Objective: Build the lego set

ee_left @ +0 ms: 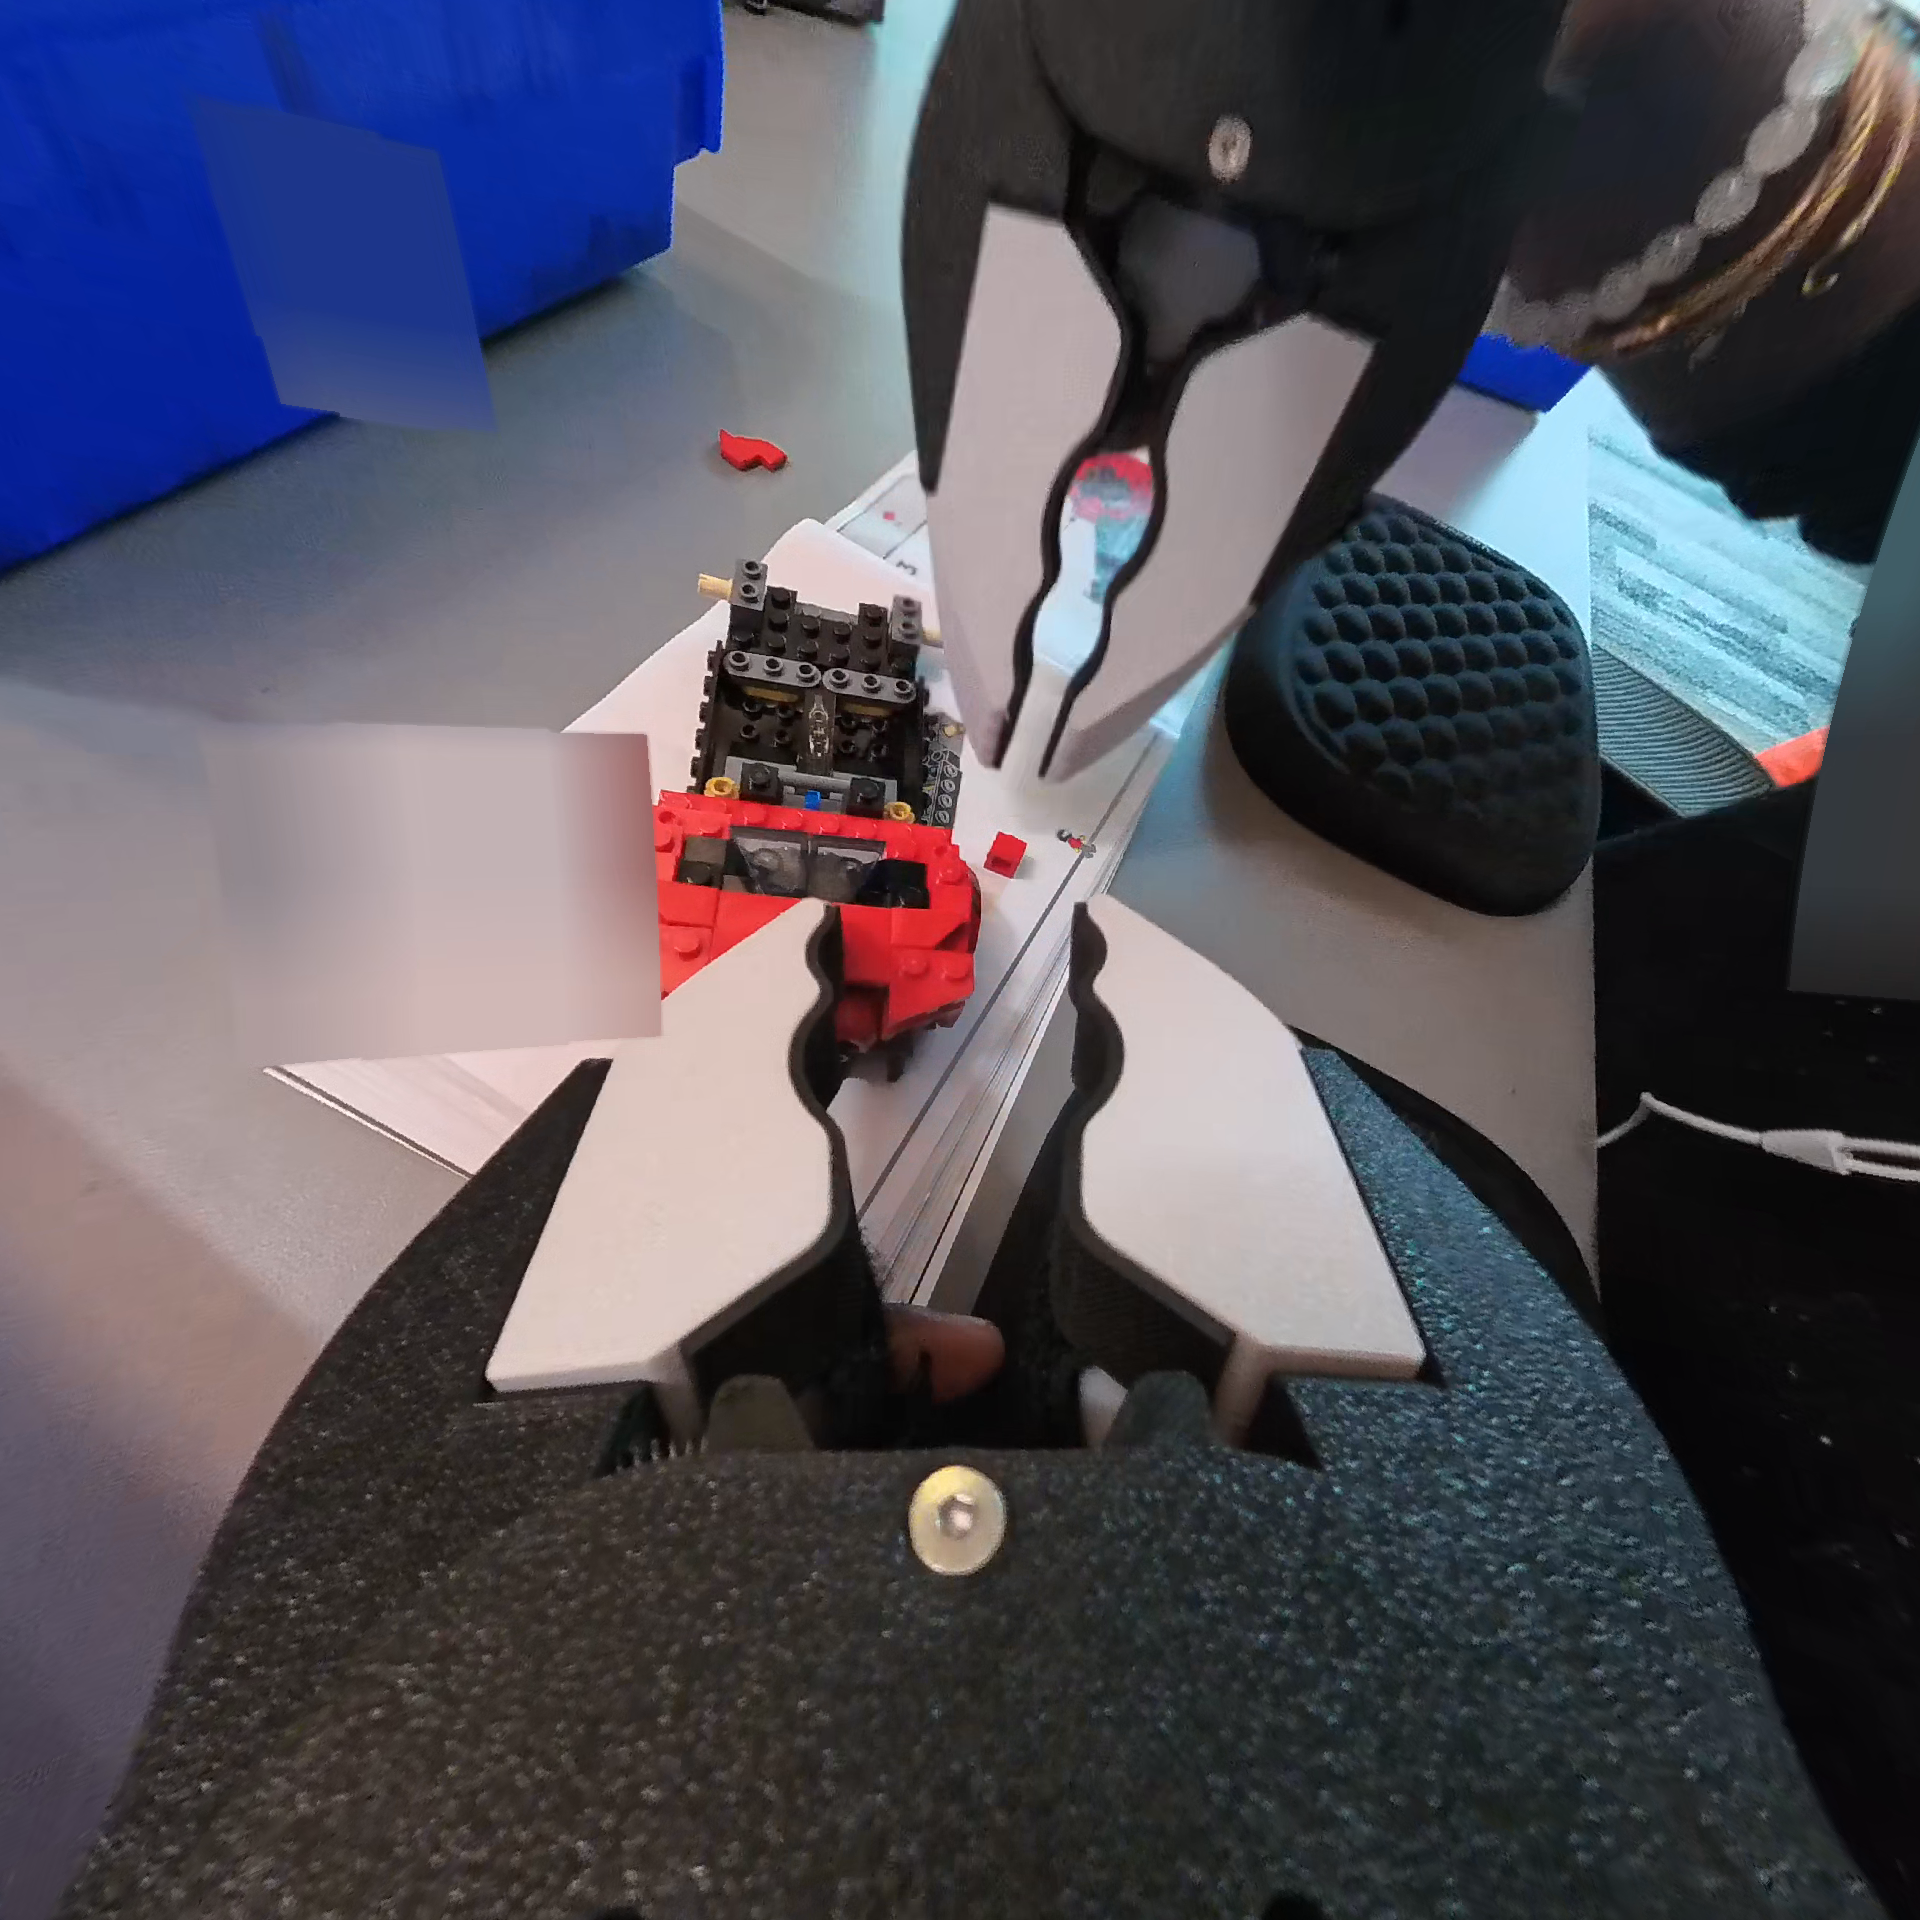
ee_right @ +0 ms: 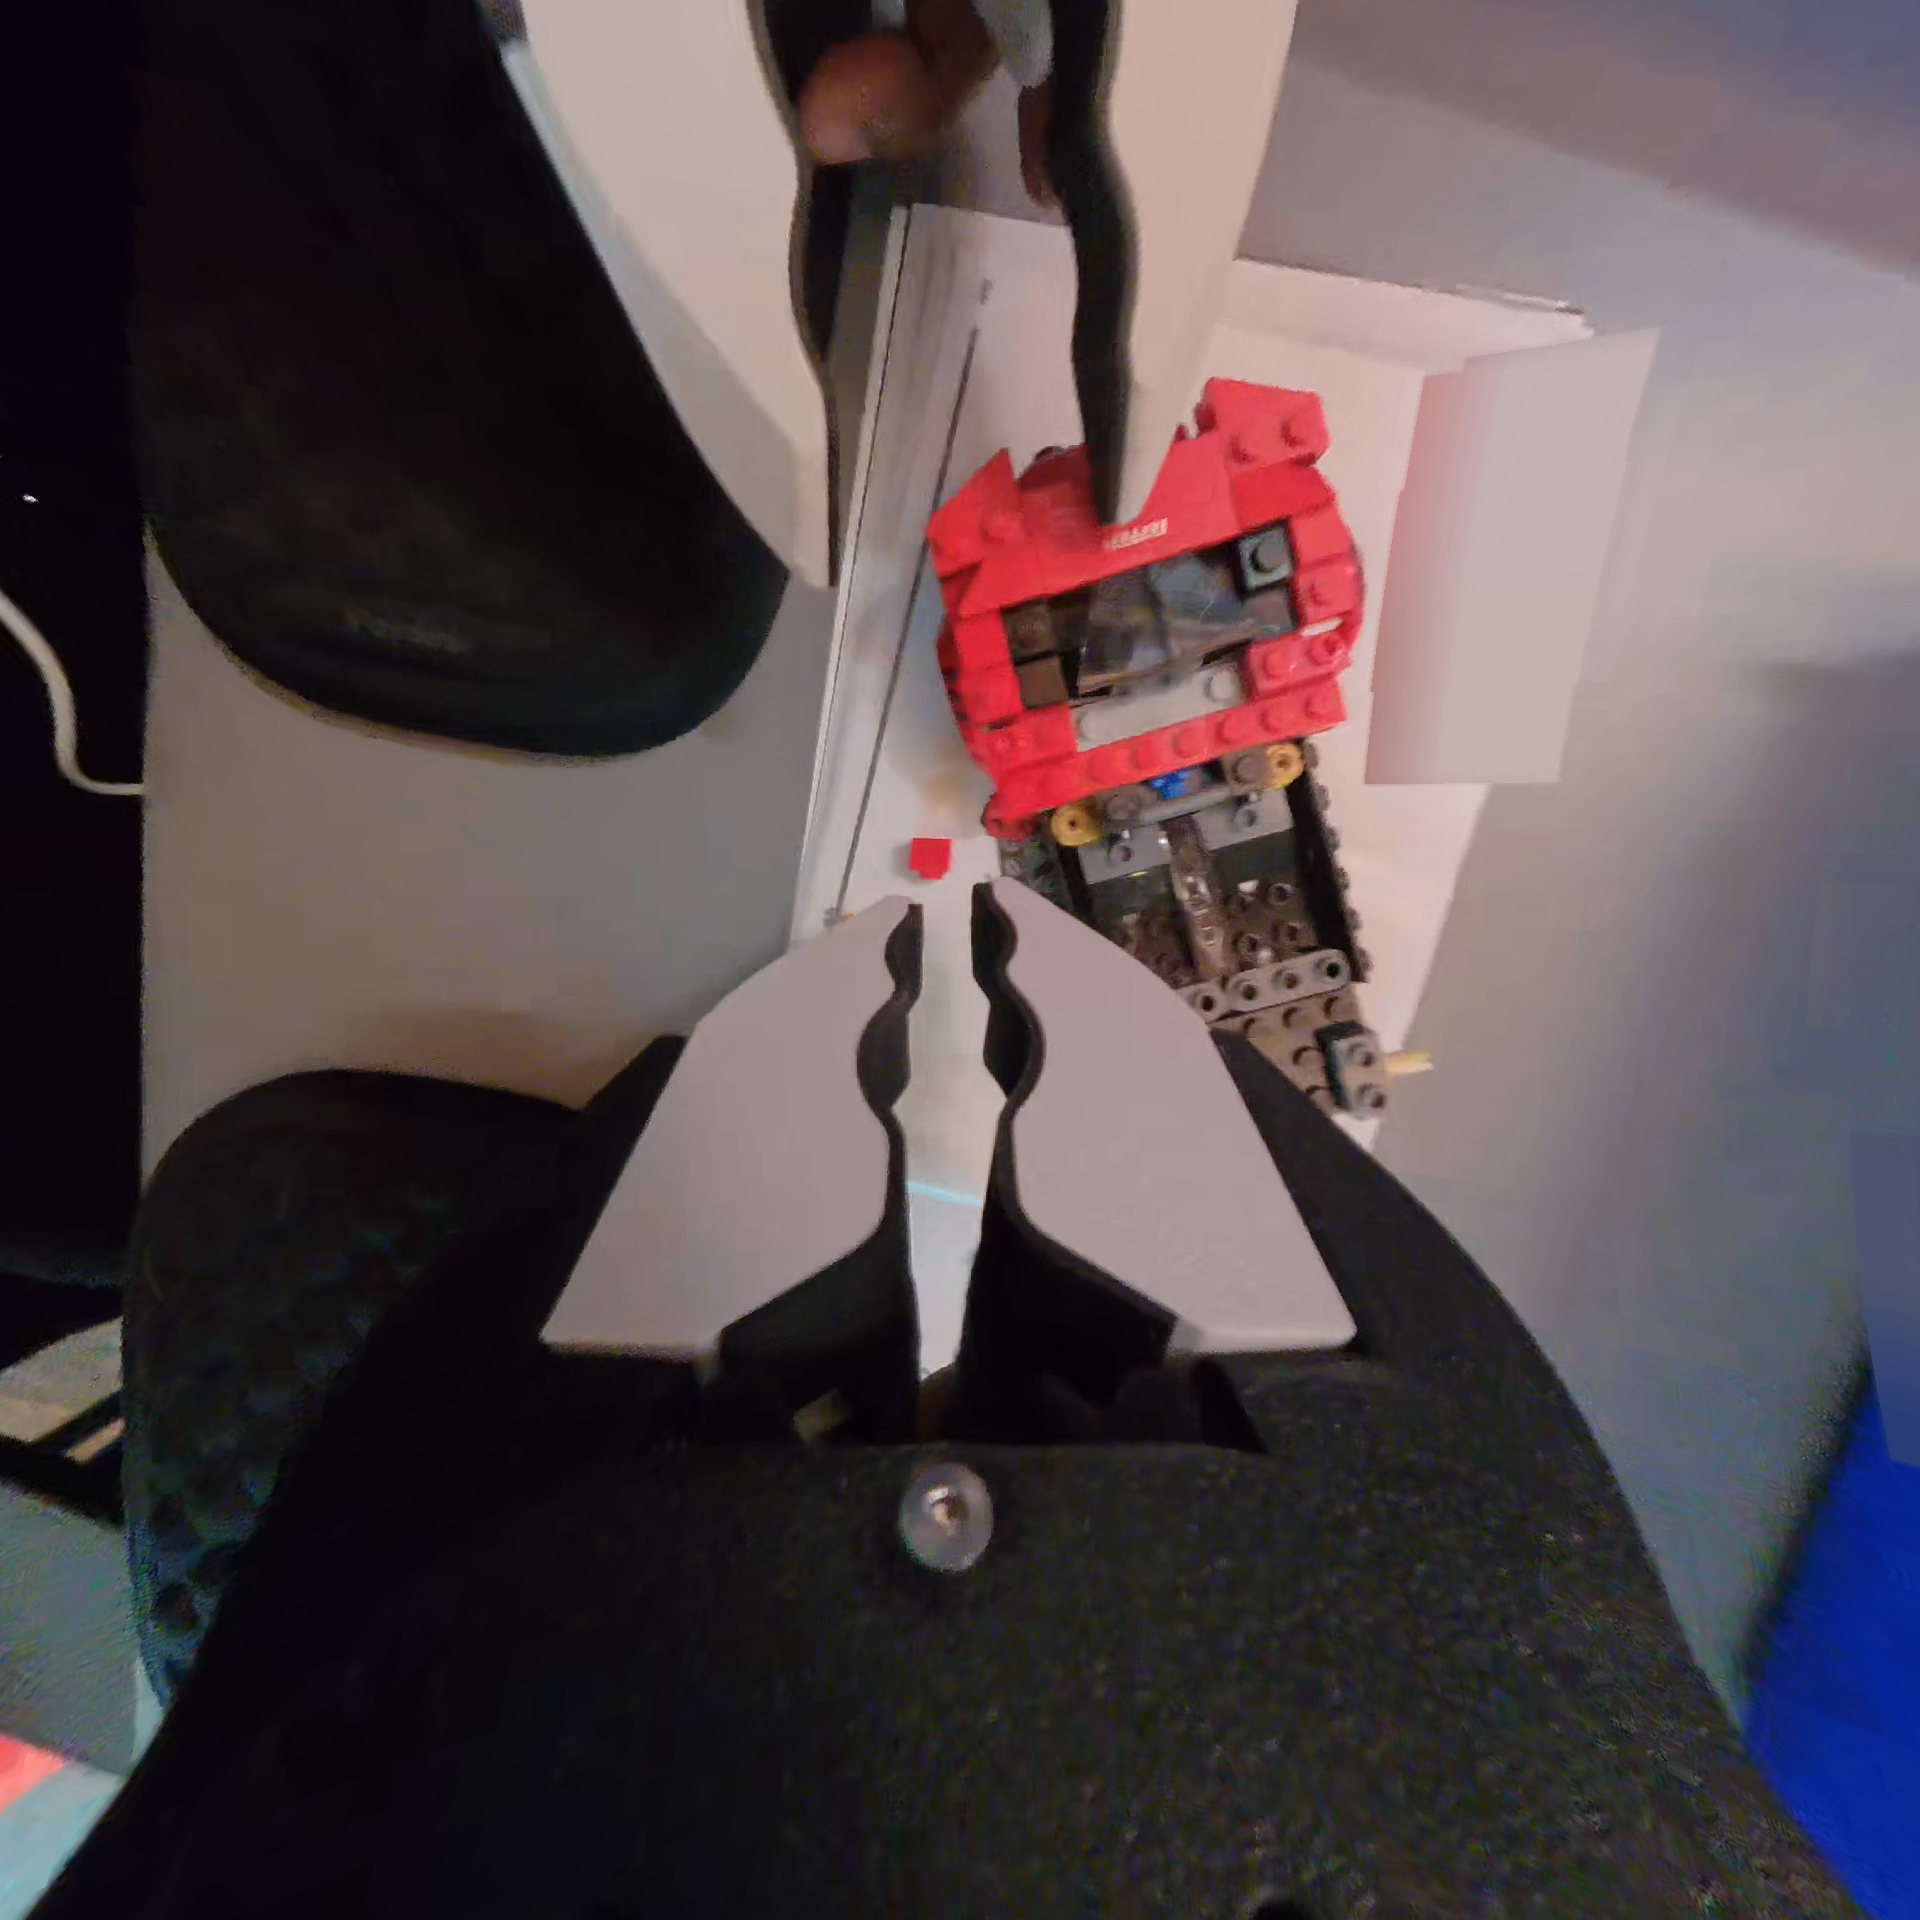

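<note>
Left wrist view shows the left gripper (ee_left: 951, 914), grey wedge fingers with wavy black inner edges on a grainy black body, jaws spread, one tip over the red nose of the studded red-and-black plastic brick car (ee_left: 821, 821). The car lies on a white paper booklet (ee_left: 1039, 894) near the grey bench's (ee_left: 416, 582) edge. The right gripper (ee_right: 945, 896) hangs beside the car's black rear, jaws narrowly parted, empty. A small red brick (ee_right: 928, 858) lies just ahead of its tips.

A smooth mosaic patch covers the left part of the red and black brick-built car (ee_left: 821, 831) and the white printed booklet (ee_left: 1039, 925) under it. The left gripper's (ee_left: 951, 914) near finger (ee_left: 727, 1039) hides the car's red nose. A tiny dark piece (ee_left: 1076, 840) beside the small red brick (ee_left: 1005, 852) is too small to identify. The blue plastic bin (ee_left: 104, 260) is cut off at the far left edge.
</note>
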`<state>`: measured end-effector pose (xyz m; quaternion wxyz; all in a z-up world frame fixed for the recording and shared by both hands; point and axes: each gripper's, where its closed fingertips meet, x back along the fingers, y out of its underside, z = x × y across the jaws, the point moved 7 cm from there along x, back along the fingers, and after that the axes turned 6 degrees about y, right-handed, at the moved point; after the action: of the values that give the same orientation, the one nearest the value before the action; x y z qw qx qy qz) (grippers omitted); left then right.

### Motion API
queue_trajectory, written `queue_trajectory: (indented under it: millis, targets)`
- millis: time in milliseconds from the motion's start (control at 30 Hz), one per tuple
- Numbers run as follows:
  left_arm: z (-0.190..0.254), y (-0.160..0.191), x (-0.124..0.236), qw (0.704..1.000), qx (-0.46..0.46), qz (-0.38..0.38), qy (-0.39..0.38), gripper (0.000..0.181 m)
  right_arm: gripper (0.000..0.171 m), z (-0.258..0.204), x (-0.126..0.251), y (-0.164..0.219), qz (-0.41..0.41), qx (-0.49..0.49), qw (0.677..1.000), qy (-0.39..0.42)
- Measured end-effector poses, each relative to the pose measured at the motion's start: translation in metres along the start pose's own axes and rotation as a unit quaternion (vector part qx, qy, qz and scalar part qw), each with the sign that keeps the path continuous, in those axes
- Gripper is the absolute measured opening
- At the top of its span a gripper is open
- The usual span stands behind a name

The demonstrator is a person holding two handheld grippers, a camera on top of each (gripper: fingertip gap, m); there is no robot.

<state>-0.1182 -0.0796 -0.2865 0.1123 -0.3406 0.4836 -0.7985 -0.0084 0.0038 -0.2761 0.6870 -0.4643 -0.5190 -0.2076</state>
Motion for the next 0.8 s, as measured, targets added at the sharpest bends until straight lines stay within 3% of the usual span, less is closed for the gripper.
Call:
queue_trajectory:
  millis: [200, 400, 533, 633, 800]
  targets:
    - [0.001, -0.001, 0.002, 1.0, -0.003, 0.01, 0.002, 0.041, 0.014, -0.008, -0.017, 0.01, 0.046, -0.049, 0.998, 0.016]
    - [0.002, -0.005, 0.008, 0.999, -0.018, 0.041, -0.009, 0.042, 0.008, -0.012, -0.02, 0.007, 0.108, -0.039, 0.993, 0.028]
    - [0.003, -0.023, 0.029, 0.984, 0.014, 0.165, -0.056, 0.024, 0.008, -0.007, 0.022, -0.011, 0.188, 0.043, 0.969, 0.153]
    - [0.014, -0.045, 0.037, 0.962, 0.092, 0.257, 0.017, 0.02, 0.008, -0.014, 0.063, -0.038, 0.236, 0.13, 0.928, 0.259]
    - [0.029, -0.061, 0.031, 0.941, 0.114, 0.306, 0.094, 0.022, 0.008, -0.029, 0.093, -0.059, 0.226, 0.213, 0.886, 0.346]
